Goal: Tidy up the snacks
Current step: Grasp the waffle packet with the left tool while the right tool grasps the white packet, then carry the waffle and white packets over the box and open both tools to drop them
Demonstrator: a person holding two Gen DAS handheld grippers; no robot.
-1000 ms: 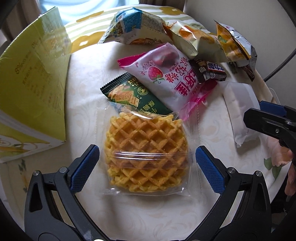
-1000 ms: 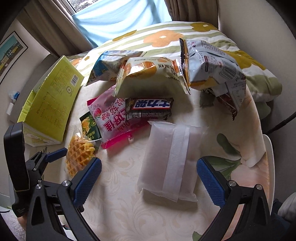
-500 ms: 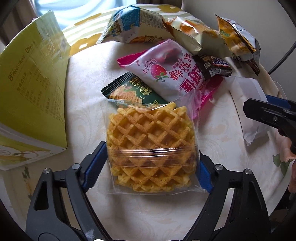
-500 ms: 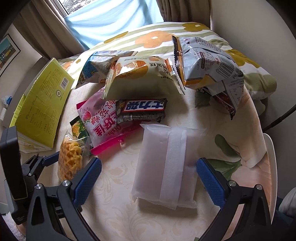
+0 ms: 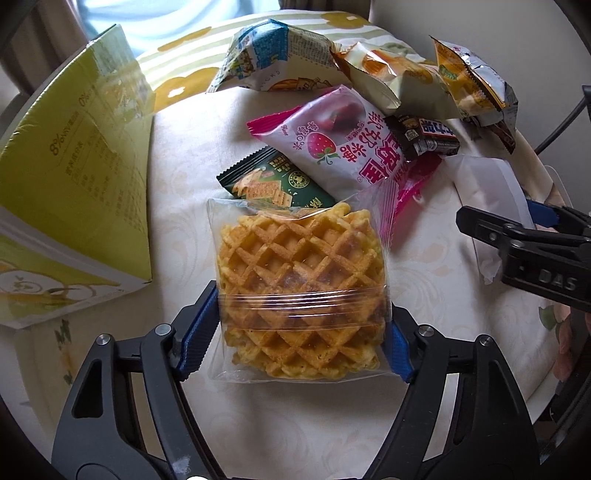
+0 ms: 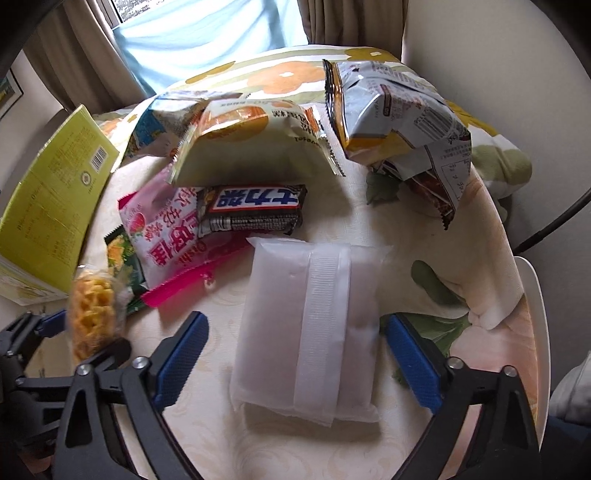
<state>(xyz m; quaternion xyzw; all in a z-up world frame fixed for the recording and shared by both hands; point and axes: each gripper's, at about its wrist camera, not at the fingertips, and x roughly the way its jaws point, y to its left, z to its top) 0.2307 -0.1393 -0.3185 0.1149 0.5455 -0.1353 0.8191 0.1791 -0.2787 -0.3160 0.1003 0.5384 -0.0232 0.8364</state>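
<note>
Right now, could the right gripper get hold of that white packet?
Probably yes: the right gripper already straddles the white packet, its jaws have just been closing, nothing lies on top, and a gap remains on the left side.

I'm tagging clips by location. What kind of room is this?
Probably a home living room or bedroom: a curtained window, a floral cushion and a small cloth-covered table strewn with snack packs.

Golden grid-patterned waffle in clear wrapper; pink-white strawberry-print packet; dark green cracker packet; plain white frosted pouch; yellow-green carton; cream scroll-patterned tablecloth.
</note>
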